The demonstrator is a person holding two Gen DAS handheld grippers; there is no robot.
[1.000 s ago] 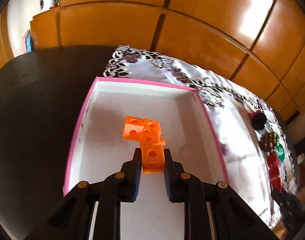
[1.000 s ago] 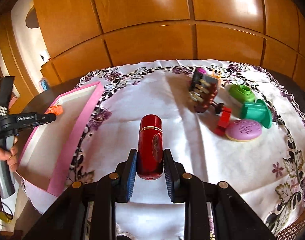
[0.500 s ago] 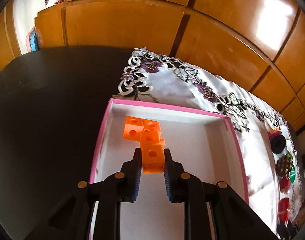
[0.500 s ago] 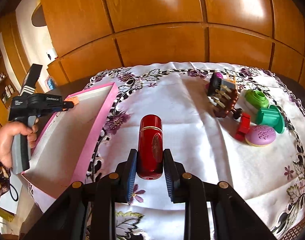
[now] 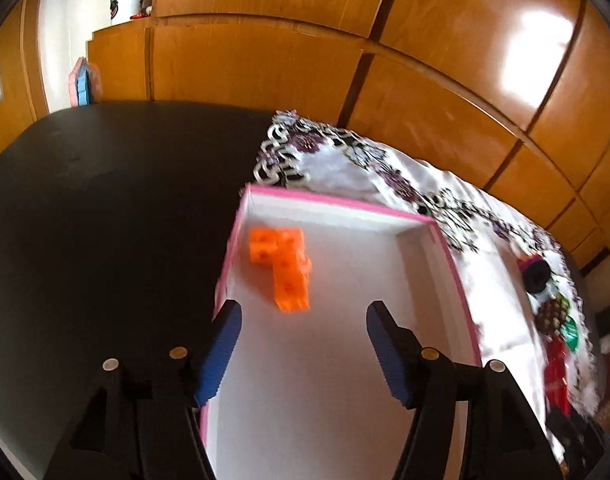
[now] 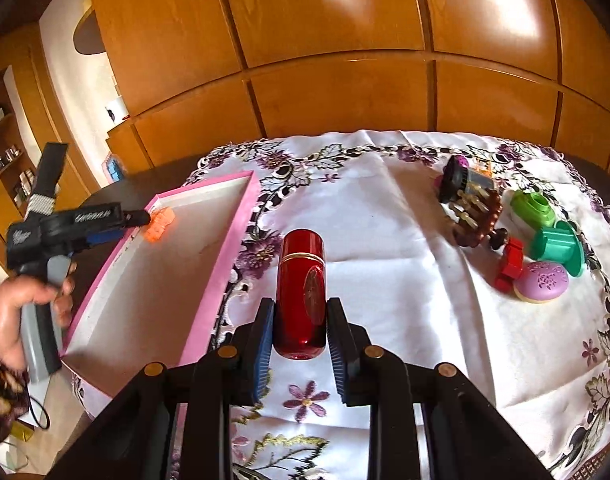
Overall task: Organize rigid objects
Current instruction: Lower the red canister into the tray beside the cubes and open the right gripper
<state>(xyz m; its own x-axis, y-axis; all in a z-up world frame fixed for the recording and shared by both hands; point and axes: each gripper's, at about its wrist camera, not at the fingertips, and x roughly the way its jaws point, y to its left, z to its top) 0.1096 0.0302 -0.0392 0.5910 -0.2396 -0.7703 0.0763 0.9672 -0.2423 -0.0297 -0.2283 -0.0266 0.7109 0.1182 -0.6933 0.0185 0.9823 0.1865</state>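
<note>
My left gripper (image 5: 303, 314) is open above the pink-rimmed white box (image 5: 337, 202). An orange block cluster (image 5: 283, 266) is just beyond its fingertips, in the box's far left corner; whether it rests on the floor I cannot tell. In the right wrist view the left gripper (image 6: 135, 220) is at the box's (image 6: 235, 240) far left corner beside the orange cluster (image 6: 158, 226). My right gripper (image 6: 300, 312) is shut on a red cylindrical bottle (image 6: 301, 280), held above the floral cloth right of the box.
On the cloth's (image 6: 385, 248) right side lie a brown beaded piece (image 6: 475, 216), a light green piece (image 6: 533, 208), a dark green spool (image 6: 557, 246), a red piece (image 6: 511, 264) and a purple dome (image 6: 541, 282). Dark table (image 5: 105, 200) lies left of the box. Wooden panels stand behind.
My left gripper opened and let go of the orange block cluster, which now sits free ahead of its fingertips. My right gripper still holds the red bottle and moved slightly toward the box.
</note>
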